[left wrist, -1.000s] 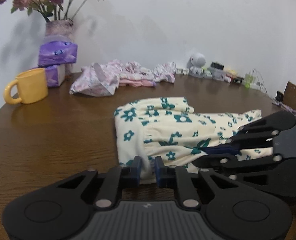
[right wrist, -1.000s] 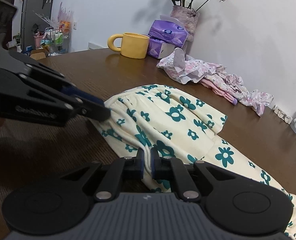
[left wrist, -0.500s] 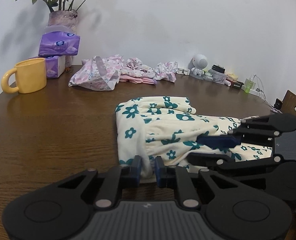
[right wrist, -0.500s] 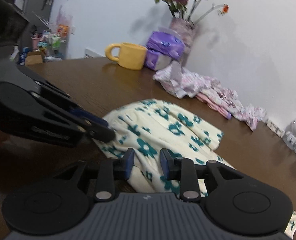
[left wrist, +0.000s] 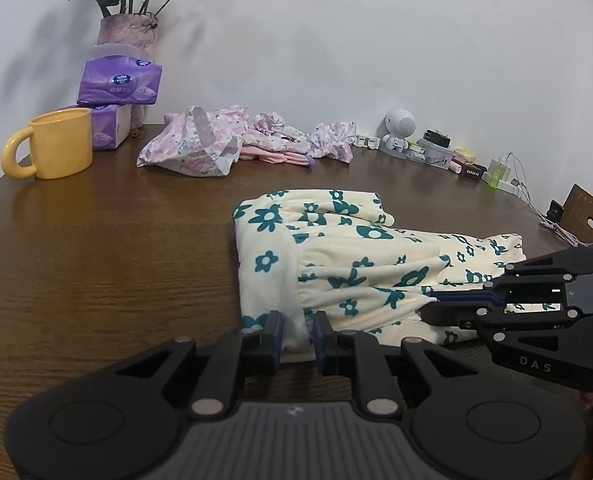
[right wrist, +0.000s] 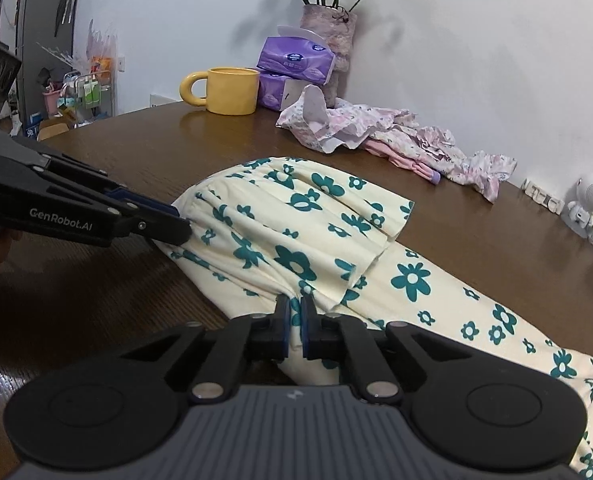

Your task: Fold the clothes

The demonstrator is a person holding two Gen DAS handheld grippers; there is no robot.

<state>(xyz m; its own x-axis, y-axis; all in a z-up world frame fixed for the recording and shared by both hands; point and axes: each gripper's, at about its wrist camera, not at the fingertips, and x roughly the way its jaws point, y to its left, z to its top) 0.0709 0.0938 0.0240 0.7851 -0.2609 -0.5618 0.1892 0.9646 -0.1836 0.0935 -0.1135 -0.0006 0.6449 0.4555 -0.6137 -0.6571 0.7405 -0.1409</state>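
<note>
Brown wooden counter (left wrist: 96,264), white wall behind. Floral garment (left wrist: 336,256) lies mid-counter, part folded. Left gripper (left wrist: 297,334) and right gripper (right wrist: 295,322) both pinch near hem, fingers nearly closed on cloth. Risk: uneven lift drags fold crooked, thin fabric slips free.

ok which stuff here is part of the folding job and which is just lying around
In the job: cream floral garment, pinched by left gripper and right gripper; pink floral clothes pile, likely next.

Lying about: yellow mug, tissue packs, vase of flowers, small white robot figure.
</note>
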